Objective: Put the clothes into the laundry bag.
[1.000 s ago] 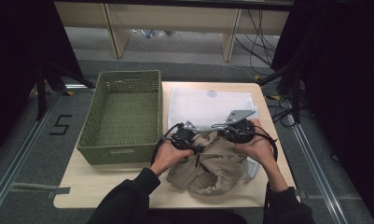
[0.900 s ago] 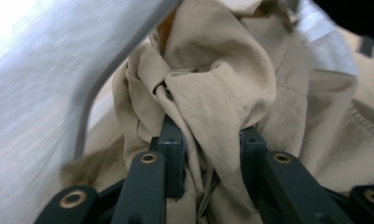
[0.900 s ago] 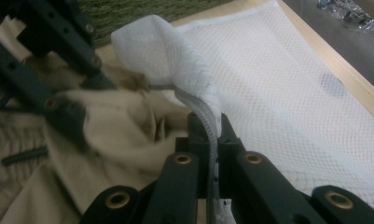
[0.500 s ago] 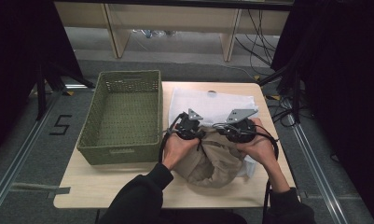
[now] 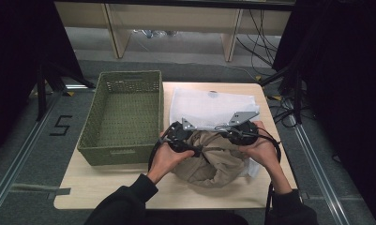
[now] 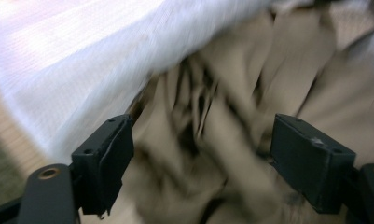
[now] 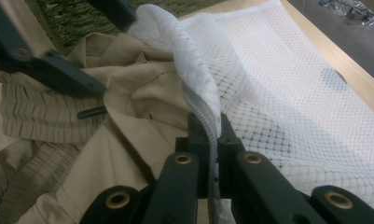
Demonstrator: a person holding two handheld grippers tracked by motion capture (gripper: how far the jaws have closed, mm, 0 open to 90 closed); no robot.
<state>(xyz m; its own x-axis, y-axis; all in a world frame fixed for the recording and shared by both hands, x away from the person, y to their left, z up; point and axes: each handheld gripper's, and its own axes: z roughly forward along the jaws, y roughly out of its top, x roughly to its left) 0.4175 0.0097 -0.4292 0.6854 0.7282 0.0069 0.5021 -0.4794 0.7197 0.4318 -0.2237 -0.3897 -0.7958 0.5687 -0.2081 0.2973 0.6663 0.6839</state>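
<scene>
A beige garment [image 5: 214, 161] lies bunched at the front of the table, its upper part under the lifted edge of a white mesh bag [image 5: 214, 105]. My left gripper [image 5: 197, 149] sits at the garment's left. Its jaws have just been opening and stand wide apart in the left gripper view [image 6: 203, 123], with blurred beige cloth [image 6: 231, 116] between them and no pad pressing on it. My right gripper [image 7: 208, 126] is shut on the mesh bag's [image 7: 292, 79] rim and holds it up over the garment [image 7: 138, 107]. From above, the right gripper [image 5: 221, 132] is at the garment's top right.
A green woven basket [image 5: 122, 154] stands at the left of the wooden table [image 5: 106, 190], close to my left hand. The mesh bag covers the table's far right. Cables trail from both grippers over the near table edge.
The left hand pushed toward the bag's mouth, then drew back left. The garment is gathered into a tighter heap under the bag's rim. The right hand stayed put.
</scene>
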